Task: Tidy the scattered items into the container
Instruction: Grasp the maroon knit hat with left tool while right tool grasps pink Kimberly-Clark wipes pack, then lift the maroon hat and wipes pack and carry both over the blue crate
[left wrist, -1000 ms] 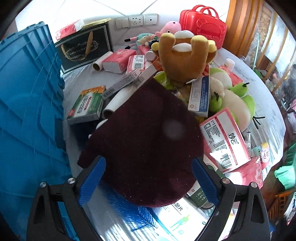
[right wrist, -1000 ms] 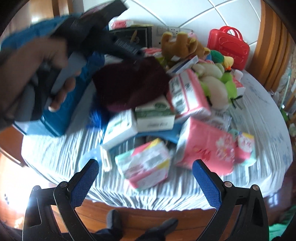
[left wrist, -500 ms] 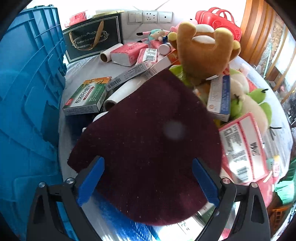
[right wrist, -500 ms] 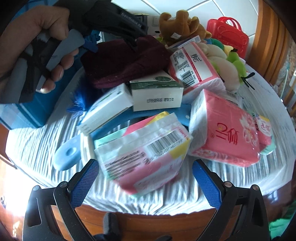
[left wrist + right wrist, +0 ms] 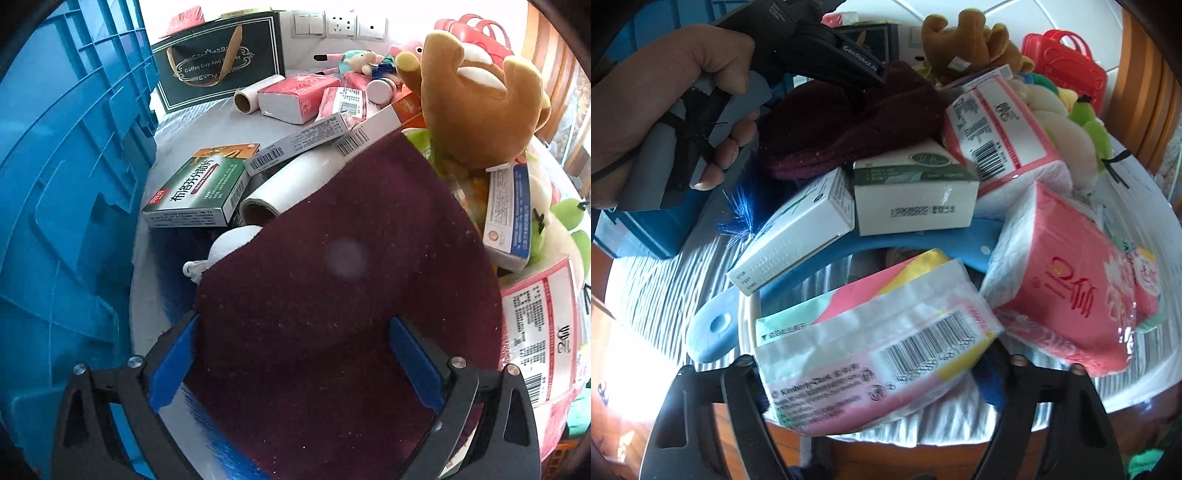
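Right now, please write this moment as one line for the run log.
left tool: open over maroon hat | right tool: open around tissue pack | blue crate: left, nothing being placed

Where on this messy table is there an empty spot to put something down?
Bare tablecloth shows between the blue crate, the black gift bag and the green medicine box. Everything right of that, around the maroon hat and brown teddy, is piled up.

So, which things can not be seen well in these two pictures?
- Left wrist view: the maroon knit hat covers the pile beneath it; only the open end of a white roll shows.
- Left wrist view: the blue crate is cut by the frame edge, so its inside is unseen.
- Right wrist view: the tissue pack hides the right tool's pads, so contact is unclear.
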`<state>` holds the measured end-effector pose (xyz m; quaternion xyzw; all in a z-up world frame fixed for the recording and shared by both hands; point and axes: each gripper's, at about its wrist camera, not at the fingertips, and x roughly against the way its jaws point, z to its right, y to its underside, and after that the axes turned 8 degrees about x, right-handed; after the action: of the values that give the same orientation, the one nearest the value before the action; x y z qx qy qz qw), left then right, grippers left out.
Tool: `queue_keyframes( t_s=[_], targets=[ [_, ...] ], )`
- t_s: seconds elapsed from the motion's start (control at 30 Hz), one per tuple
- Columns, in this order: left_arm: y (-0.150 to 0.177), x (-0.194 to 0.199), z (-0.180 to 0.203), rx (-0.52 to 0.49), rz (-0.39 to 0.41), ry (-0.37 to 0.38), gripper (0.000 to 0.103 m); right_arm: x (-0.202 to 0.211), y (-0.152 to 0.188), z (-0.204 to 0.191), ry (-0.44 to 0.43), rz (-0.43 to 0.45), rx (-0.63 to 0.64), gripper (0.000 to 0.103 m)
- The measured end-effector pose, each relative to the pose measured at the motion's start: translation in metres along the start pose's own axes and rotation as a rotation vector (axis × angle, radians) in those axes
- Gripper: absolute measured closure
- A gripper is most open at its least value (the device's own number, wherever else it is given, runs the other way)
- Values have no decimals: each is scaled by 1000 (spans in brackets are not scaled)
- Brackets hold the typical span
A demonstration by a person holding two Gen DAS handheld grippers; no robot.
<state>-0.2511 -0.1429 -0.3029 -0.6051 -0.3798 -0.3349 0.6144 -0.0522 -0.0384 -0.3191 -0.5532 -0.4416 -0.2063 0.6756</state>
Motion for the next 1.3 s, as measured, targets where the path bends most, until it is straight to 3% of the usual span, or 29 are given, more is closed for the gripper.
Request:
queue_keyframes(
  t_s=[0.17,0.37,0.4,0.57,0.83,1.3],
  targets=[
    [6,16,0,-15,41,5,41,5,-4,4,-26,19,-13,34],
    [14,42,0,-15,78,59,77,14,-9,6,-60,37,-5,38],
    [14,47,0,-11,79,72,79,17,-9,6,-63,41,-3,38],
    [14,71,4,-5,86,124,81,32,-17,7,-71,74,1,39],
    [11,105,15,-31,126,144,82,64,-28,12,-56,110,-14,39],
    [0,169,4,-35,168,161,82,120,-50,35,53,115,-31,39]
  ],
)
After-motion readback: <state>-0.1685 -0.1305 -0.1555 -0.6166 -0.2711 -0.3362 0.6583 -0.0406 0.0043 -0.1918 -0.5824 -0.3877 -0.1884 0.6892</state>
